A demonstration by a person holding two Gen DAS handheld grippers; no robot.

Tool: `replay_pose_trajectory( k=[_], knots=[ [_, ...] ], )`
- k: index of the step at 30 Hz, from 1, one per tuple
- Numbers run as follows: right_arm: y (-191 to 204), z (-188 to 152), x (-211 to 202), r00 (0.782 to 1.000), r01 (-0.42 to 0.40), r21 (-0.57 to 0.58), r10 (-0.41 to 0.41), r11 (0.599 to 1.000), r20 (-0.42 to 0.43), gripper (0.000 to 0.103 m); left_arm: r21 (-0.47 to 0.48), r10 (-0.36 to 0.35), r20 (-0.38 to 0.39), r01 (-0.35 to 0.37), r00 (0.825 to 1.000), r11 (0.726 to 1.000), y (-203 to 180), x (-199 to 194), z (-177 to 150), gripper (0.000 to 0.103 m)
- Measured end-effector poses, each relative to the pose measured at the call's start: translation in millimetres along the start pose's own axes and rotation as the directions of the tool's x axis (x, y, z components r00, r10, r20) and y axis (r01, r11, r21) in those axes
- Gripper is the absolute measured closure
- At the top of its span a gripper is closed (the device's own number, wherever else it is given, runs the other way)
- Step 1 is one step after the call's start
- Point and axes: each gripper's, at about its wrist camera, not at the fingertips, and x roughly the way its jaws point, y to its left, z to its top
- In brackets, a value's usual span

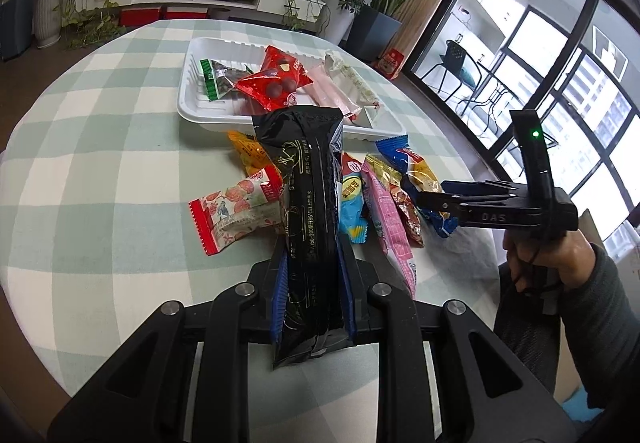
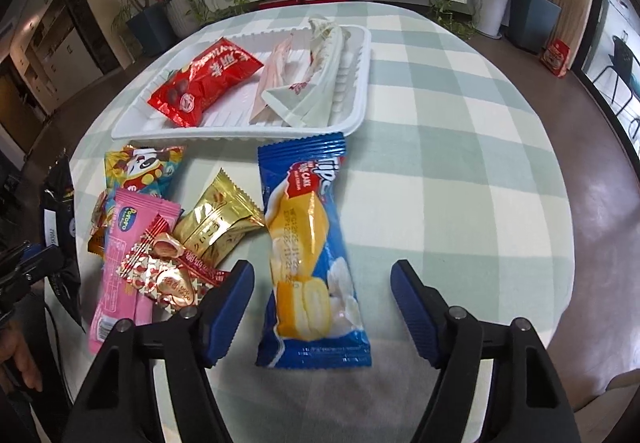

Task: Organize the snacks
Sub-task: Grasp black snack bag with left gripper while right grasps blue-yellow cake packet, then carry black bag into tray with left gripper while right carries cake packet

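1. Gripping a long black packet between its blue pads, the left gripper holds it lifted above the checked tablecloth, the packet's far end reaching toward the white tray.
2. Hovering with its jaws spread wide and nothing between them, the right gripper straddles the near end of a blue cake packet that lies flat on the cloth.
3. The tray sits at the far side of the table and holds a red snack bag, a pale pink stick packet and a white-green wrapped bar; the left wrist view also shows a green-edged packet at the tray's left end.
4. Loose snacks lie in a heap just near of the tray: a gold packet, a pink stick packet, a red-and-silver heart-print packet on top of the pink one, and a panda-print packet further away.
5. In the left wrist view, a red-and-white fruit-print packet lies to the left of the held black packet, and an orange packet lies beyond it.
6. The blue cake packet lies to the right of the heap, its far end just beside the tray's near rim.
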Motion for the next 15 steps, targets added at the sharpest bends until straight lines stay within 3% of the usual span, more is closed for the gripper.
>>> replay_pose_trajectory(
  k=[9, 15],
  knots=[
    [16, -1, 8, 0.998, 0.058, -0.091, -0.060, 0.994, -0.027, 0.043, -0.008, -0.009, -0.008, 0.009, 1.000, 1.000, 2, 3, -3, 0.083],
    [23, 0, 6, 0.997, 0.060, -0.143, -0.067, 0.988, -0.044, 0.070, -0.010, -0.019, -0.009, 0.019, 1.000, 1.000, 2, 4, -3, 0.083]
  ],
)
